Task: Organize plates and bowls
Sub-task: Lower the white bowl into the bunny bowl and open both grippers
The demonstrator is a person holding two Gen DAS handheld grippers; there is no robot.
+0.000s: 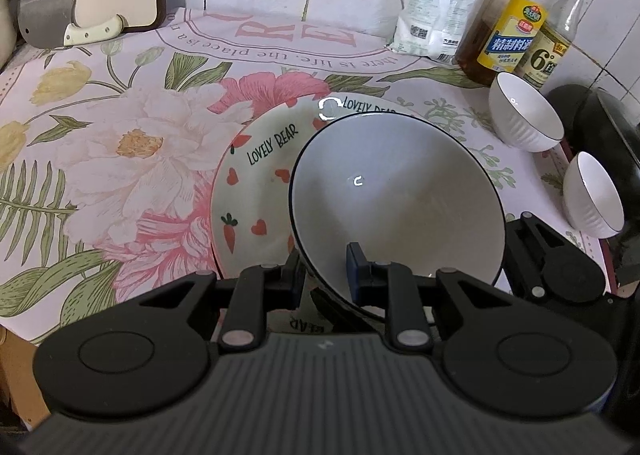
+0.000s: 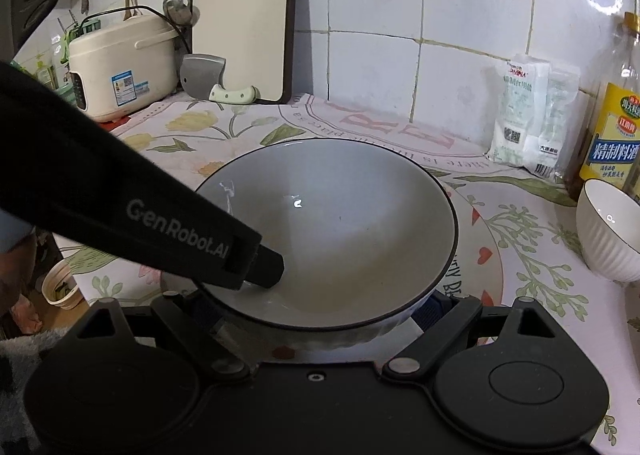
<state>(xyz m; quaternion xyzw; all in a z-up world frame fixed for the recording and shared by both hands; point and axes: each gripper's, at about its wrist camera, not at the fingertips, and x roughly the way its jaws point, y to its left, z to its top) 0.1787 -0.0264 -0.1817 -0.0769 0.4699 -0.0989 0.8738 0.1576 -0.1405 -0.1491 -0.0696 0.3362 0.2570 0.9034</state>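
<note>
Left gripper (image 1: 326, 279) was clamped on the near rim of the big grey bowl (image 1: 396, 191), which sat mid-frame over the Lovely Bear plate (image 1: 256, 183). Right gripper (image 2: 316, 307) was spread wide, fingers either side of the bowl, not visibly pressing.

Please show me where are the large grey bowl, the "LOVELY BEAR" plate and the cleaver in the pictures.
large grey bowl (image 1: 400, 191): left wrist view, on its inner wall.
LOVELY BEAR plate (image 1: 256, 183): left wrist view, on the bare face left of the bowl.
cleaver (image 2: 200, 73): right wrist view, on the blade.
</note>
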